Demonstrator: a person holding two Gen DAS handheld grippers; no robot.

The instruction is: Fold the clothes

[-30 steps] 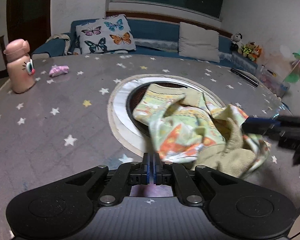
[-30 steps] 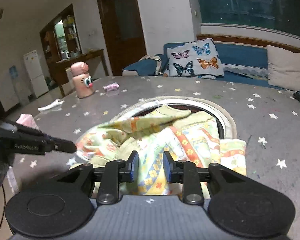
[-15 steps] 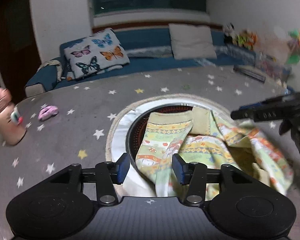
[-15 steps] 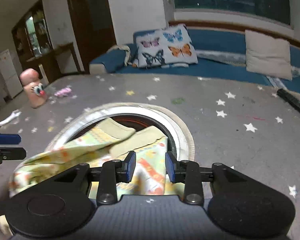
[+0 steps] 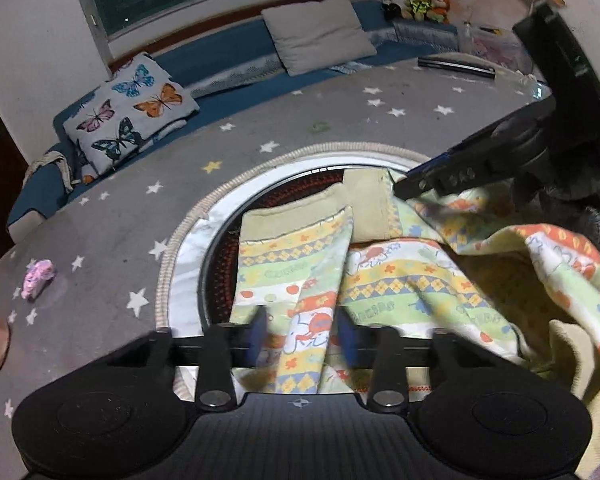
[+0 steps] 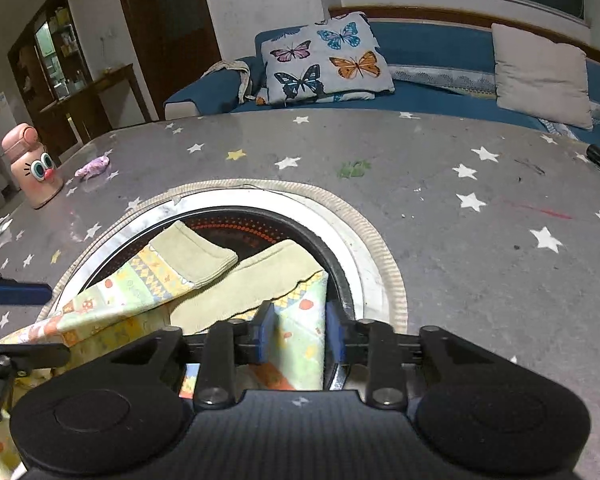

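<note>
Left gripper [image 5: 300,338]: jaws wide, straddling leg of pastel printed cotton trousers [image 5: 300,264] over round hob recess [image 6: 364,256] | right gripper [image 6: 300,336]: wide, astride cuff edge | risk: uneven pinches skew fold

Garment over the table's round centre inset

We find the garment [image 5: 384,280] lying in the inset [image 6: 352,248] of the table [image 6: 460,184]; bottle [image 6: 32,168] and small wrapper [image 6: 94,167] sit far left, cushions [image 6: 324,60] on the sofa [image 6: 428,46] behind the table.
</note>
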